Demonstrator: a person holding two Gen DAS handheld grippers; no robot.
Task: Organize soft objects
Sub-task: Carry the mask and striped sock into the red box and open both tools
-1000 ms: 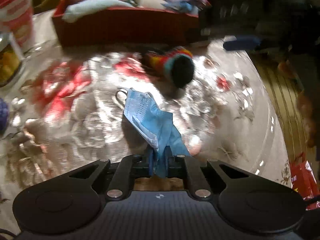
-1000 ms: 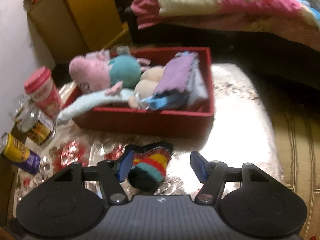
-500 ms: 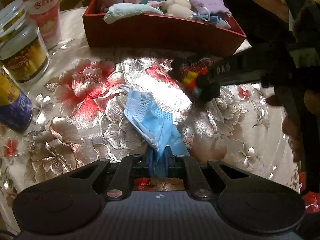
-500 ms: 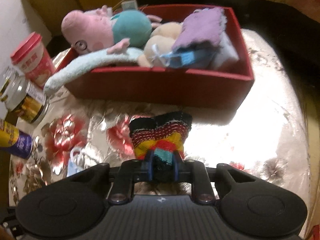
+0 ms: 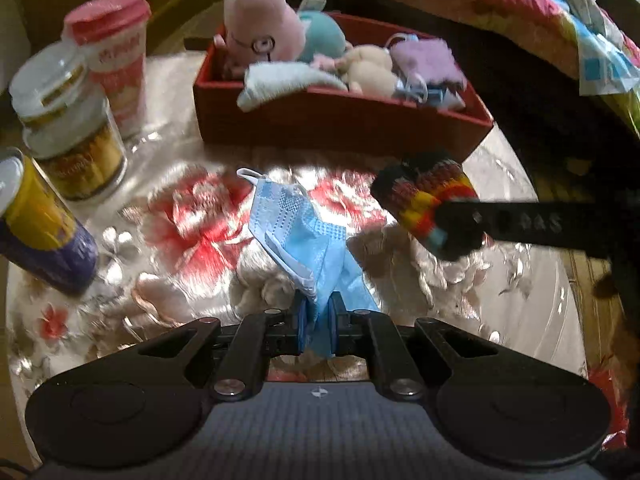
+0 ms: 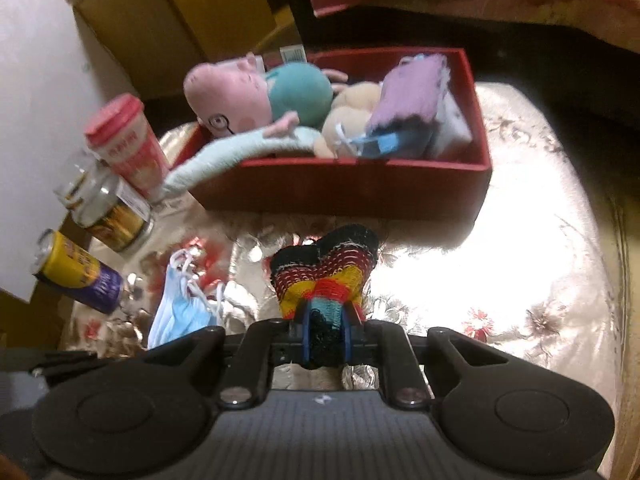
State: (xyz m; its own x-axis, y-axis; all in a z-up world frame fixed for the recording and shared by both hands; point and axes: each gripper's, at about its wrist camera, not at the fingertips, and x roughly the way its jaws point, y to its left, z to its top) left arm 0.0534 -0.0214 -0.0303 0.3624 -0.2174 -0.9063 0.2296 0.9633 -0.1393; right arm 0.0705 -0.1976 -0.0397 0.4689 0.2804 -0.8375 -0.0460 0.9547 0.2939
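My left gripper (image 5: pixel 318 318) is shut on a blue face mask (image 5: pixel 298 236), which hangs lifted above the flowered tablecloth (image 5: pixel 192 216). My right gripper (image 6: pixel 325 334) is shut on a striped knitted sock (image 6: pixel 326 272), rainbow and black, held clear of the cloth. That sock (image 5: pixel 428 204) and the right gripper's black finger (image 5: pixel 520 222) show at the right of the left wrist view. The mask (image 6: pixel 178 308) shows at the lower left of the right wrist view. Beyond both stands a red box (image 6: pixel 360 188) (image 5: pixel 344 120) holding a pink pig plush (image 6: pixel 232 96), a pale towel, a beige plush and a purple cloth.
At the table's left stand a pink-lidded cup (image 5: pixel 116 64), a glass jar (image 5: pixel 68 120) and a yellow and purple can (image 5: pixel 40 228). A bed with a patterned quilt (image 5: pixel 500 4) lies behind. The table's edge (image 6: pixel 604 272) curves on the right, with wooden floor beyond.
My right gripper closed on the striped sock and lifted it off the cloth. My left gripper rose with the mask, so the box and the cans at the left came into view.
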